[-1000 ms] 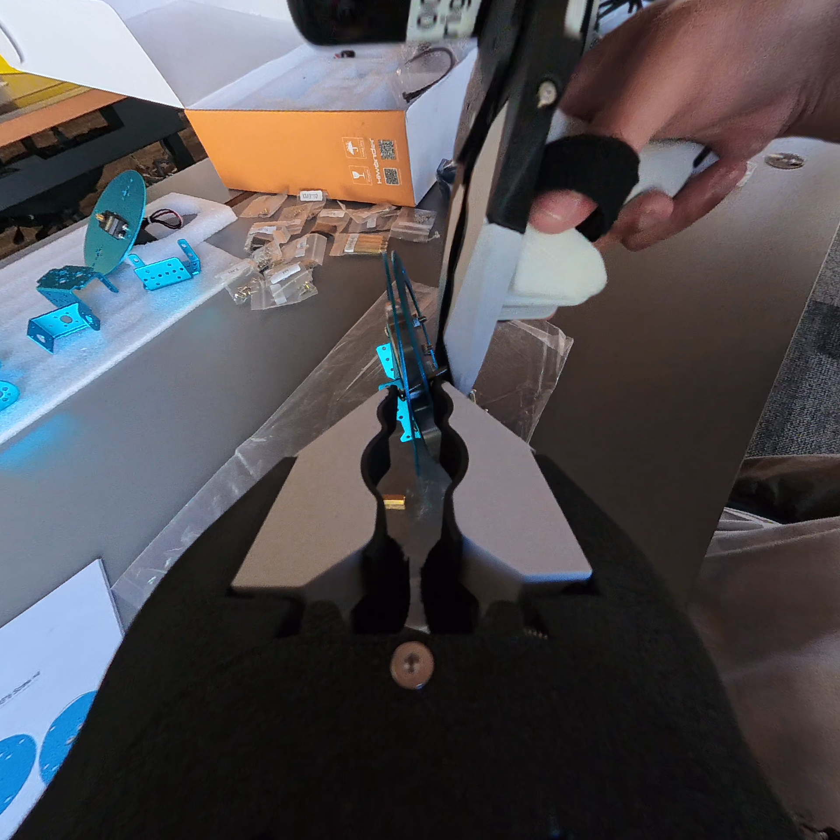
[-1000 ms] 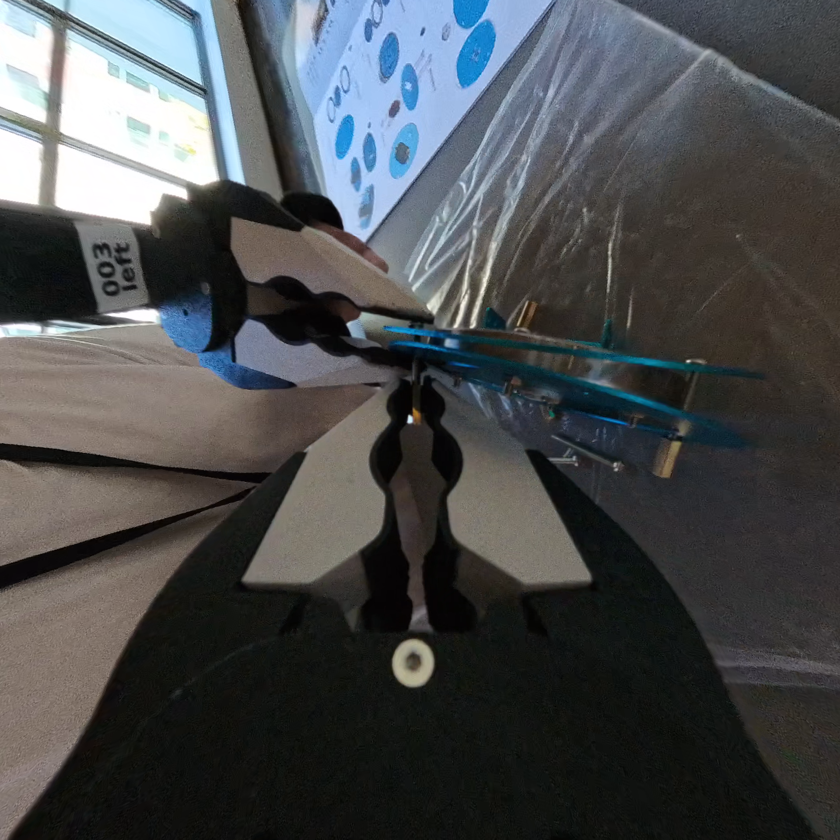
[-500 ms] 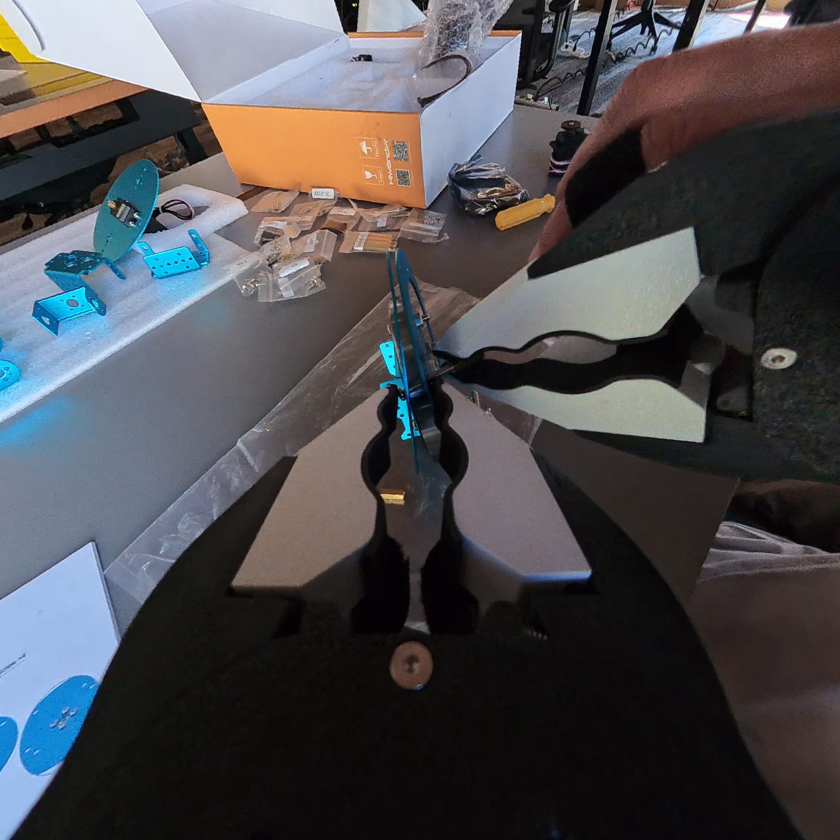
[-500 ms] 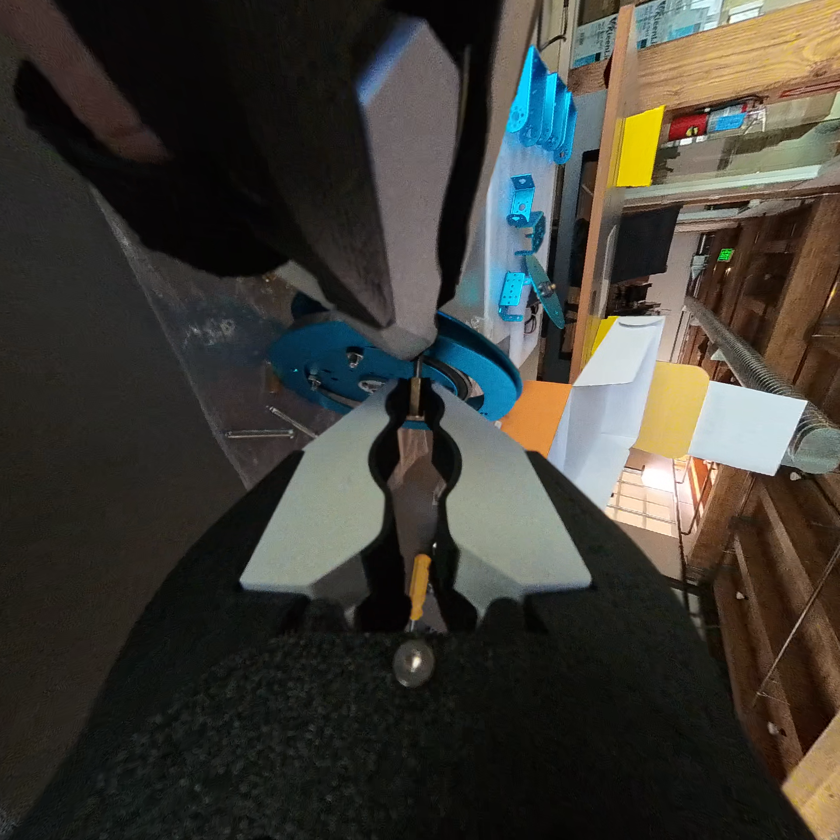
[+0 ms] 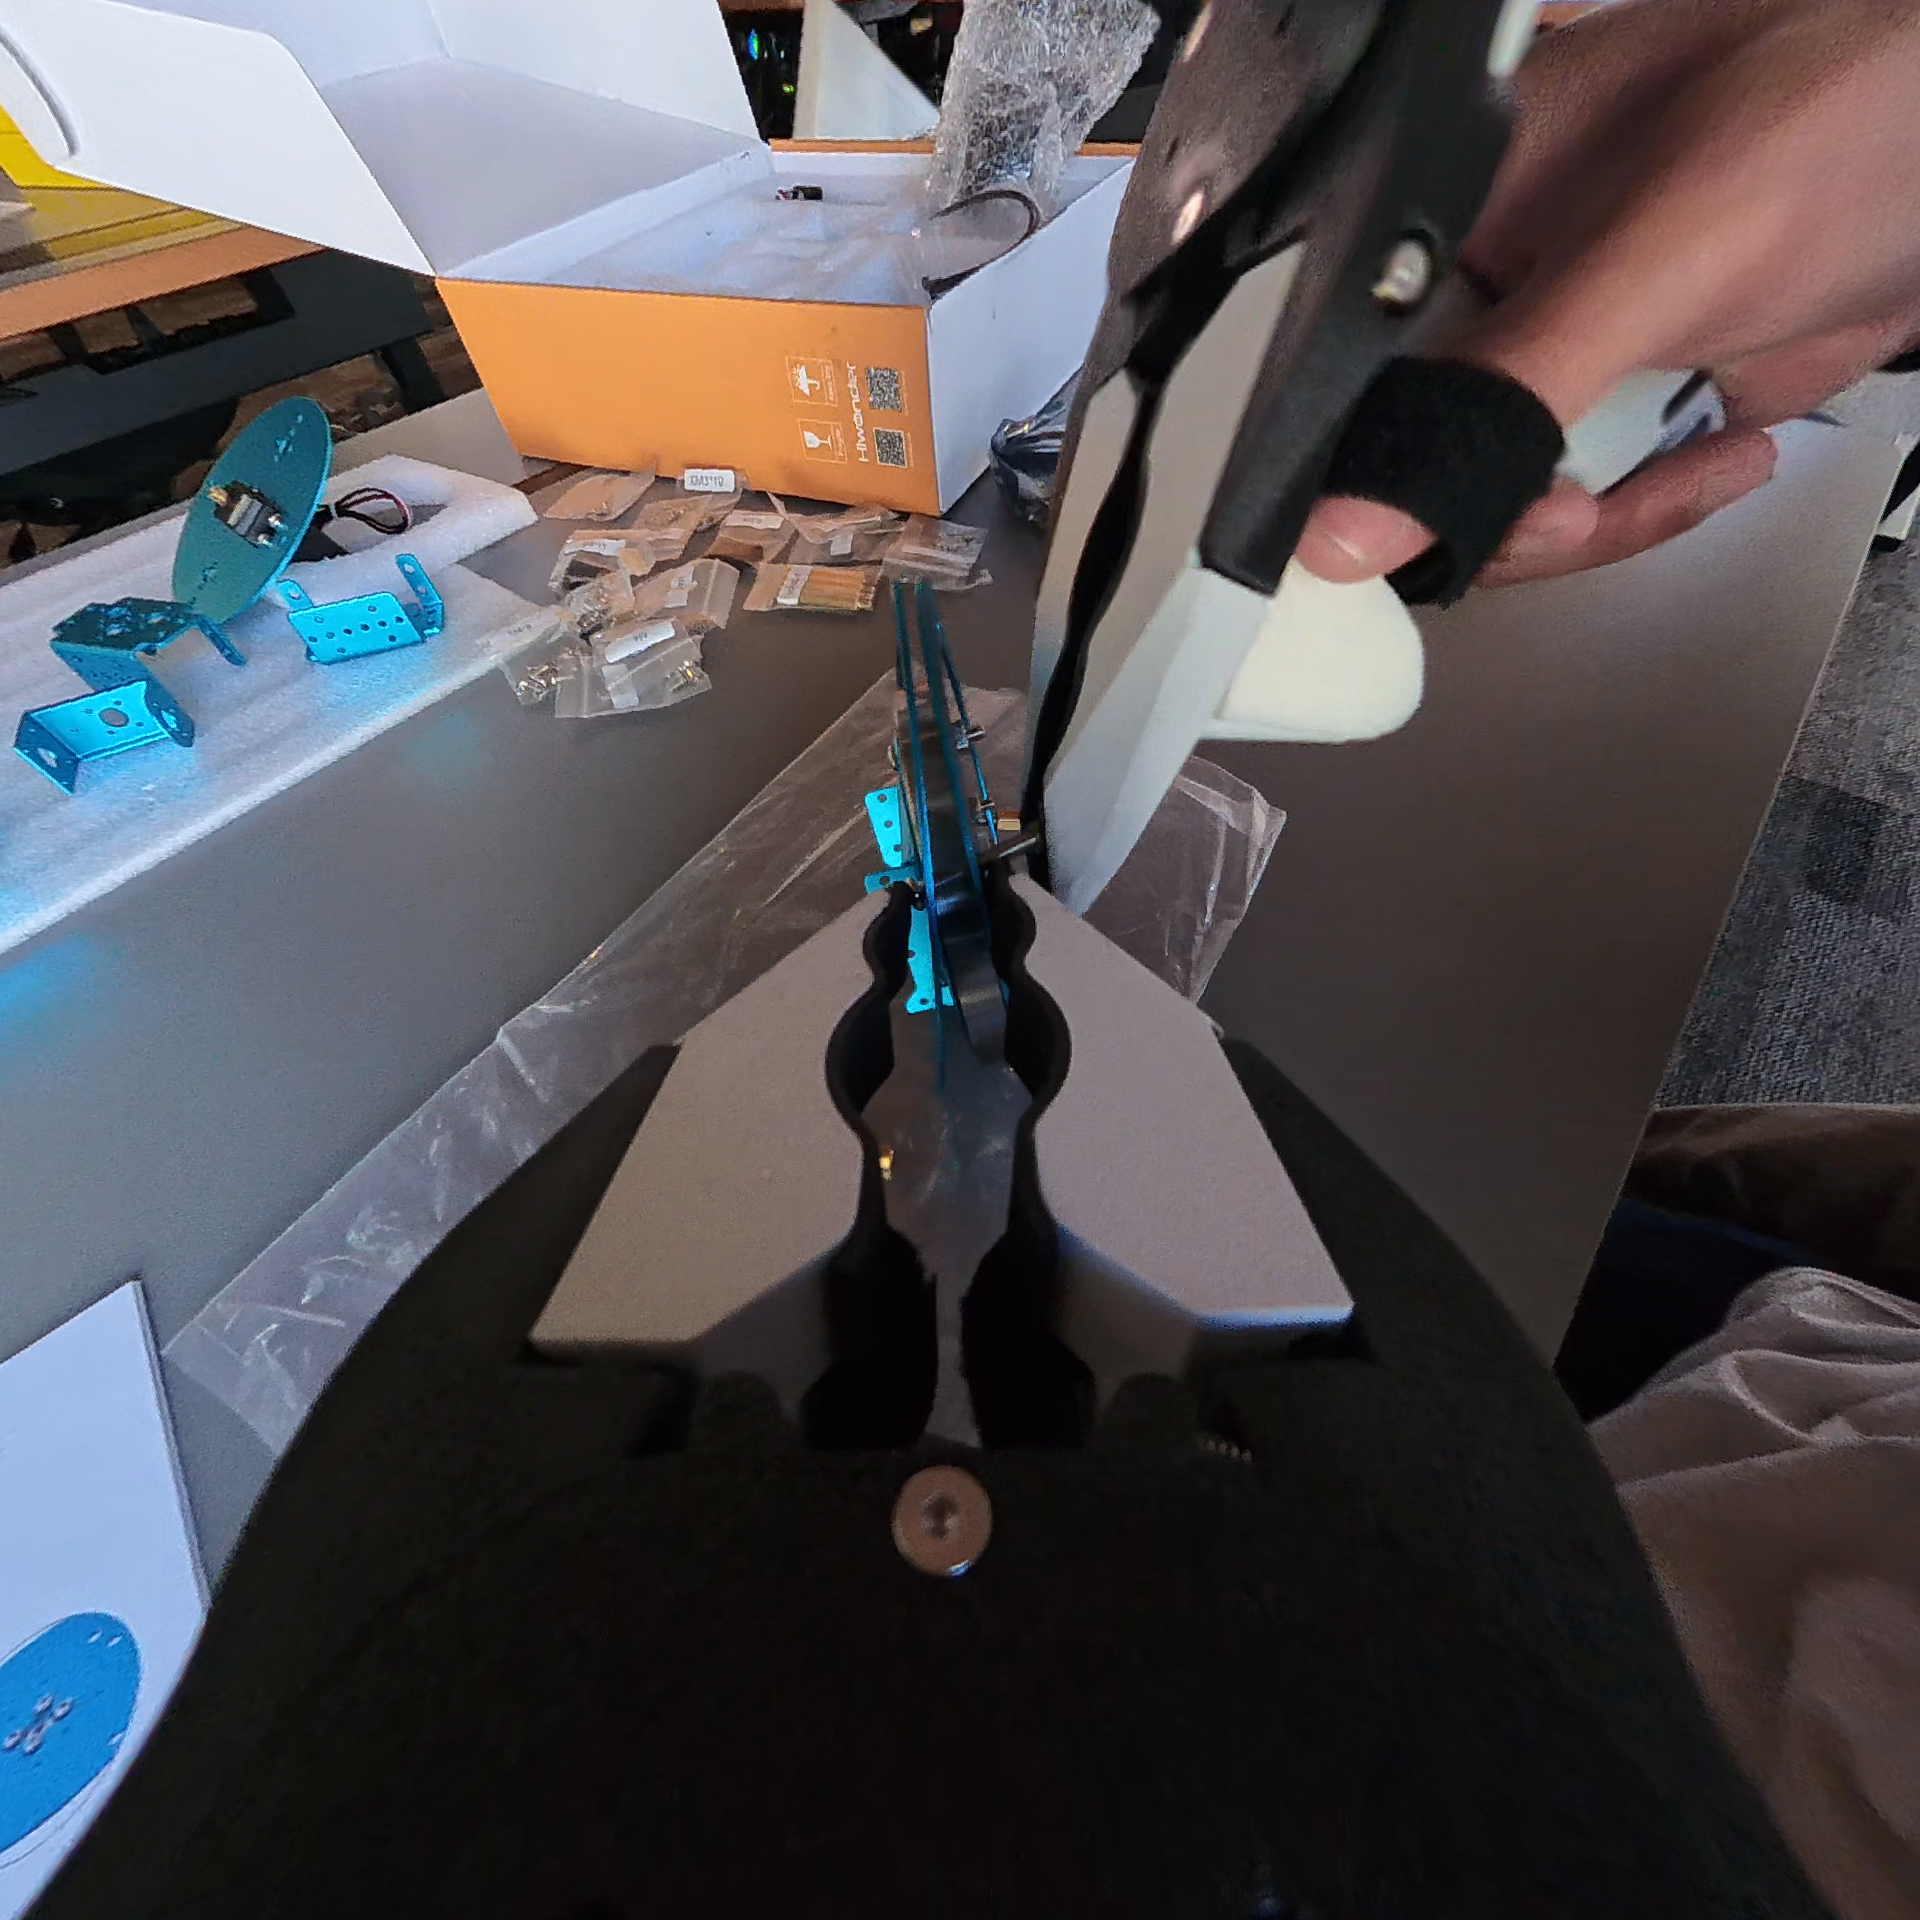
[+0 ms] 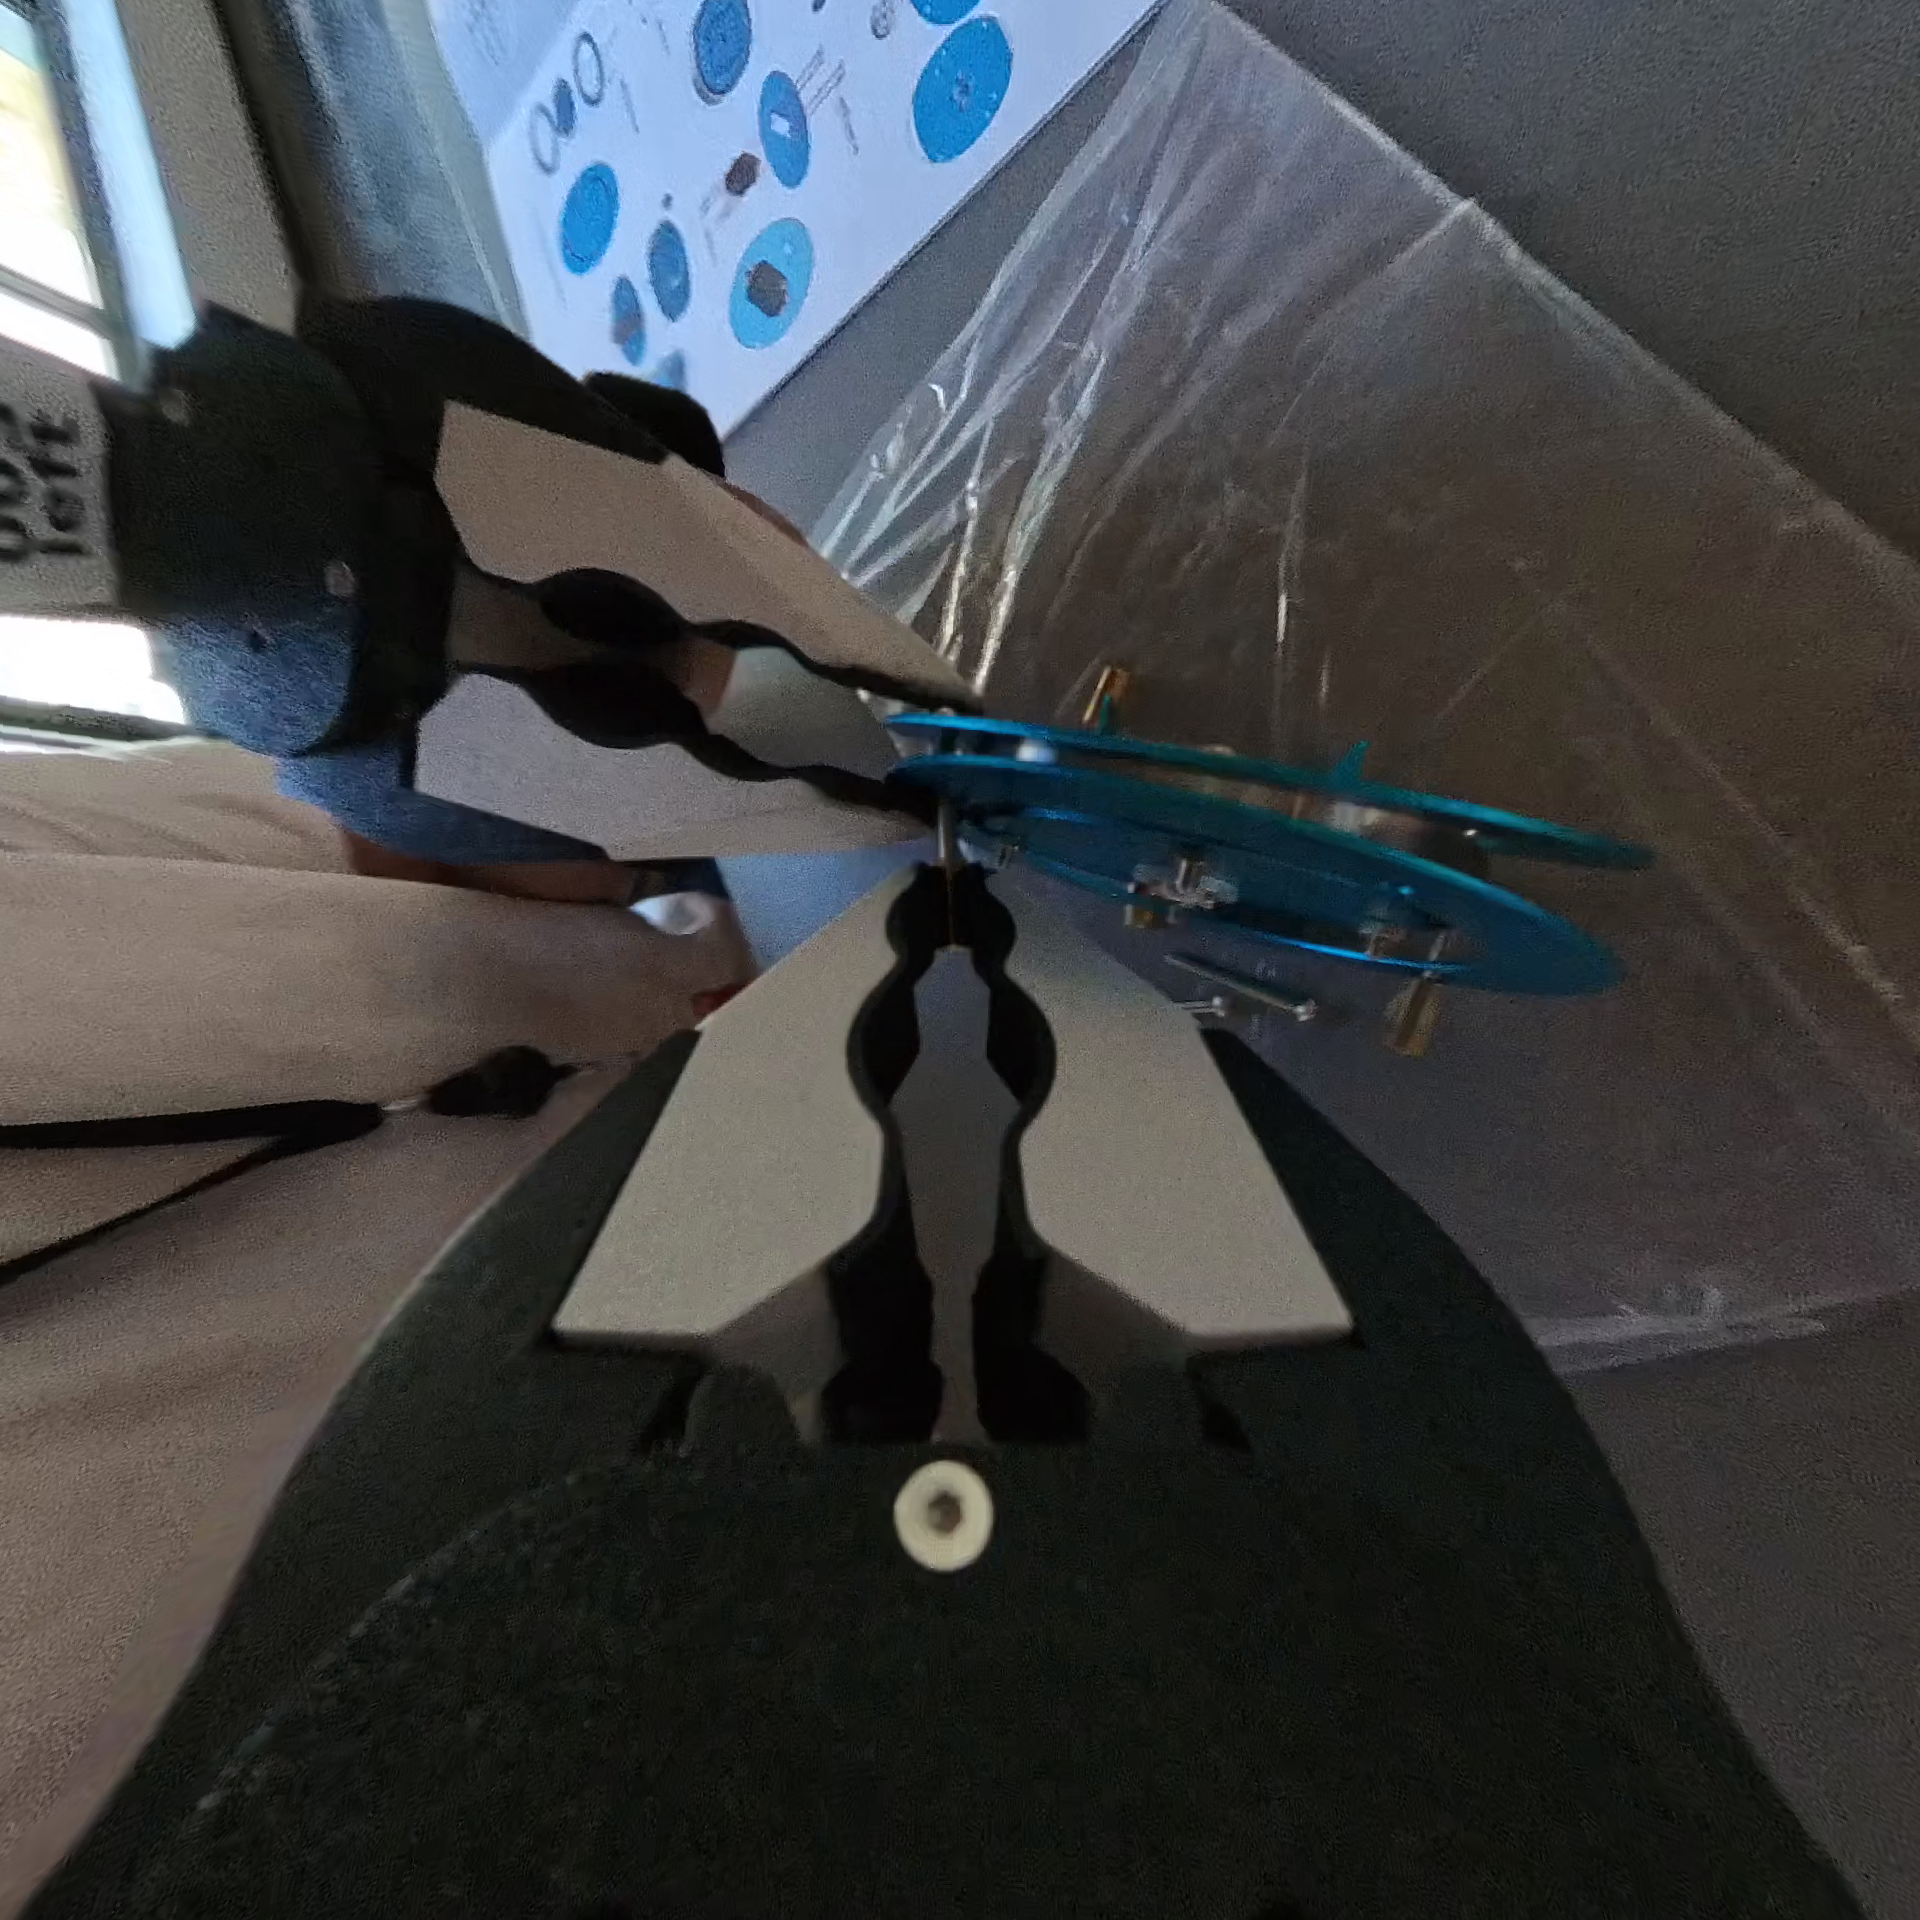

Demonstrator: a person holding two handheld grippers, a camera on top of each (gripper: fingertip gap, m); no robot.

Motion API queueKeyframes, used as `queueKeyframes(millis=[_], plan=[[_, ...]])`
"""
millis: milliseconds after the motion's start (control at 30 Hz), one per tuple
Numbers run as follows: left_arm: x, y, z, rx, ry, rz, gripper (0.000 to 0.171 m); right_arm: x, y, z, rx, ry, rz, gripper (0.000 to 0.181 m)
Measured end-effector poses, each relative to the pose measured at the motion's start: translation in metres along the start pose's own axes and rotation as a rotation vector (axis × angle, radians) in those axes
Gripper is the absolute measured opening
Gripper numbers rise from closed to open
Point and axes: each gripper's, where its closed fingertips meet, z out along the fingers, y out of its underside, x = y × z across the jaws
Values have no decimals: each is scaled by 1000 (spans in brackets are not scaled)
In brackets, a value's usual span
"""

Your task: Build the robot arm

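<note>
Fingers of the left gripper (image 5: pixel 940 914) are clamped on the rim of a blue disc assembly (image 5: pixel 935 748), two thin discs stacked with brass standoffs between them, held on edge above a clear plastic bag (image 5: pixel 582 1039) that lies on the grey counter (image 5: pixel 312 935). The right gripper (image 6: pixel 951 904) meets the assembly from the side, its fingers pinched together on a thin metal pin (image 6: pixel 943 842) that sticks out of the nearer disc close to the rim; in the left view this gripper (image 5: pixel 1044 831) comes down from the upper right, held by a hand (image 5: pixel 1662 260) with a black strap over one finger. In the right view the left gripper (image 6: pixel 894 748) grips the discs (image 6: pixel 1247 831) from the left, and two loose screws (image 6: pixel 1236 992) lie on the bag (image 6: pixel 1351 416) under them. Toward the far edge of the counter sit an open orange box (image 5: pixel 675 384), small parts bags (image 5: pixel 665 613) and a white foam sheet (image 5: pixel 208 707) with blue brackets (image 5: pixel 364 623) and another disc (image 5: pixel 249 509). A printed sheet (image 5: pixel 62 1558) lies at the near left corner.
</note>
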Motion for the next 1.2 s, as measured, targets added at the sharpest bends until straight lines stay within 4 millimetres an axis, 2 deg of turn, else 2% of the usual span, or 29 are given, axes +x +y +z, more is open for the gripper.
queueKeyframes(millis=[33, 167, 300, 367, 433, 500, 633, 767, 833, 900, 967, 1033, 1100, 1133, 1200], plan=[[0, 0, 0, -3, -4, 6, 14, 3, 0, -1, 6, 105, -83, 5], [-1, 1, -1, -7, -9, 0, 14, 19, 1, -6, -52, 669, -500, 28], [-3, 2, -3, -8, -1, -6, 14, 27, -9, -17, -186, 1226, -964, 16], [-5, 2, -3, -10, 0, -14, 14, 27, -17, -19, -213, 1365, -1095, 8], [-8, 3, -4, -13, -4, -12, 14, 28, -20, -16, -213, 1324, -1089, 4], [-10, 3, -5, -10, -2, -17, 13, 28, -19, -12, -178, 1172, -954, 4], [-13, 6, -7, -11, 6, -20, 13, 18, -7, 8, -98, 602, -483, 3], [-14, 6, -9, -14, 0, -8, 13, -5, -2, 17, -77, -33, 55, 2], [-15, 6, -8, -15, -6, -9, 13, -12, -3, 17, -69, -205, 198, 2], [-15, 6, -9, -18, -9, -13, 13, -12, -4, 18, -44, -207, 171, 2], [-14, 6, -9, -16, -7, -19, 13, -6, -5, 19, -17, -80, 50, 5], [-14, 6, -9, -18, -11, -18, 13, 0, -5, 17, 2, 118, -109, 26], [-13, 6, -9, -18, -14, -18, 12, 10, -5, 14, -7, 378, -315, 38], [-13, 6, -9, -17, -14, -19, 13, 13, -4, 12, -20, 502, -415, 40], [-12, 5, -9, -14, -11, -21, 13, 17, -8, 6, -36, 740, -623, 33]])
